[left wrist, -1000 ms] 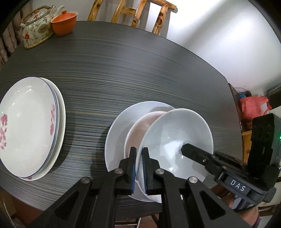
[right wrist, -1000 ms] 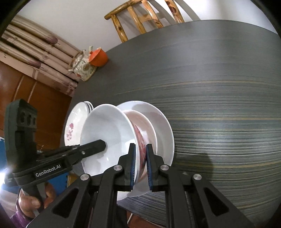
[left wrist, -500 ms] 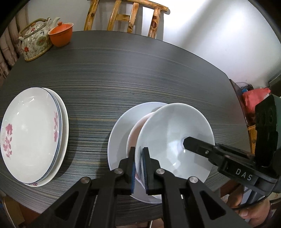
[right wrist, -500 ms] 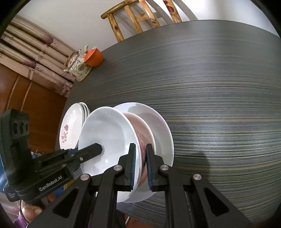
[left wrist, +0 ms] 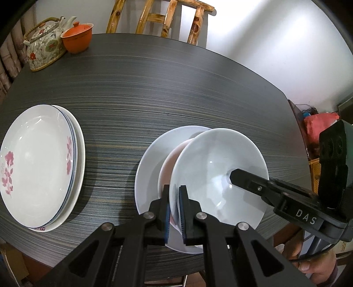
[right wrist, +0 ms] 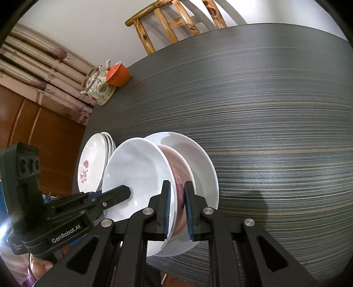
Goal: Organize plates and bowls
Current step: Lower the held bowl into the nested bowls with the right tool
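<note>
Left jaws: we see the left gripper point(left wrist: 174, 205) closed on the near rim of the white bowl point(left wrist: 220, 174), with one blue pad on each side of the rim.
Right jaws: the right gripper point(right wrist: 176, 205) is closed too; its pads clamp the wall of the white bowl together with the pink-patterned bowl point(right wrist: 179, 176) beneath it.
White bowl: it is tilted and sits in the pink-patterned bowl, above the white plate point(left wrist: 150, 163).
White plate: it lies on the dark striped table point(left wrist: 176, 92), close to the near edge.
Left gripper pose: in the right wrist view it comes in low from the left, and its tip reaches over the inside of the white bowl.
Right gripper pose: in the left wrist view it enters from the right, with its finger tip over the middle of the bowl. A hand point(left wrist: 313, 262) holds it from below.
Stack of plates: the stack of flowered plates point(left wrist: 37, 167) lies on the table, well apart from the bowls, to the left.
Far corner: a flowered teapot point(left wrist: 43, 47) stands there, with an orange lidded cup point(left wrist: 77, 38) just beside it.
Behind the table: a wooden chair point(left wrist: 161, 19).
</note>
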The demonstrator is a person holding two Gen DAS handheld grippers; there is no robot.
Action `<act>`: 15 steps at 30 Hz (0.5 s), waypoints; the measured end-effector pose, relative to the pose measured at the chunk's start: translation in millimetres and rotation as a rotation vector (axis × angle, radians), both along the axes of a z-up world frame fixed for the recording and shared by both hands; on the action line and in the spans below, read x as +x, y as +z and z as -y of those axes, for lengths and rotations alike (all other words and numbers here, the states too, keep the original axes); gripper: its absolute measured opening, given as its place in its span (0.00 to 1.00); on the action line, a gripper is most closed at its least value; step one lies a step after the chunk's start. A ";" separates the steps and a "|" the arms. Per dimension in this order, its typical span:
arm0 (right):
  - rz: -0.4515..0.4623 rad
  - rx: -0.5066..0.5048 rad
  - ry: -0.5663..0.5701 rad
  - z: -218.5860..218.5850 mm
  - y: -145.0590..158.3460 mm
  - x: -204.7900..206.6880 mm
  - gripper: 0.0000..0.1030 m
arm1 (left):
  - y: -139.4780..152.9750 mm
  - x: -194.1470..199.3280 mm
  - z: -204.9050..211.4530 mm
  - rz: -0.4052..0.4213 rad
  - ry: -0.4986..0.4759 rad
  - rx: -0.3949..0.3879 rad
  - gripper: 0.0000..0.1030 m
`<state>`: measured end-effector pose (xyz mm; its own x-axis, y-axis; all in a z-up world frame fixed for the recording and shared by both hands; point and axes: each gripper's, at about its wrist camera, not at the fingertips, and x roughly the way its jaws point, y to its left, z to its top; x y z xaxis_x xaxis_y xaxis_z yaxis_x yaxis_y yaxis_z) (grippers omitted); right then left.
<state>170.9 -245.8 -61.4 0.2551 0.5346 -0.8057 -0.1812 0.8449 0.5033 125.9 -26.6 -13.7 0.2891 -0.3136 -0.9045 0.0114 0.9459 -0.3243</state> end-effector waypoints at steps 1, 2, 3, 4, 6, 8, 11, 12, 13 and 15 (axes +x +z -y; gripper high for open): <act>0.002 -0.005 0.003 0.0 0.2 0.1 0.13 | -0.8 0.1 -2.1 -0.002 0.002 -0.004 0.07; 0.003 -0.010 0.007 -0.4 1.1 0.4 0.13 | -1.1 0.2 -2.4 -0.005 0.005 -0.009 0.07; 0.009 -0.026 0.017 -3.0 2.3 0.8 0.13 | -1.2 0.3 -2.6 -0.006 0.004 -0.008 0.07; 0.018 -0.042 0.027 -5.3 3.6 0.1 0.13 | -1.5 0.5 -3.0 -0.005 0.003 -0.008 0.07; 0.046 -0.084 0.049 -10.6 7.0 -1.7 0.13 | -1.9 1.5 -4.2 -0.004 0.003 -0.006 0.07; 0.083 -0.142 0.077 -17.4 9.9 -4.4 0.12 | -0.8 2.6 -4.9 -0.004 -0.001 -0.002 0.07; 0.119 -0.203 0.106 -24.8 12.7 -7.4 0.12 | -0.5 3.3 -6.0 -0.007 -0.002 -0.007 0.07; 0.127 -0.211 0.111 -25.9 13.0 -7.8 0.12 | -0.7 3.6 -6.7 -0.007 -0.003 -0.010 0.07; 0.138 -0.222 0.116 -27.0 13.8 -8.8 0.12 | -0.5 3.5 -7.3 -0.006 -0.001 -0.013 0.07; 0.155 -0.239 0.124 -28.3 14.8 -10.1 0.12 | -1.7 4.2 -10.6 -0.012 0.006 -0.030 0.07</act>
<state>160.8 -217.5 -46.7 0.3293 0.3693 -0.8690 -0.3497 0.9026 0.2511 130.1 -16.0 -15.4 0.2801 -0.3392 -0.8980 0.0021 0.9357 -0.3528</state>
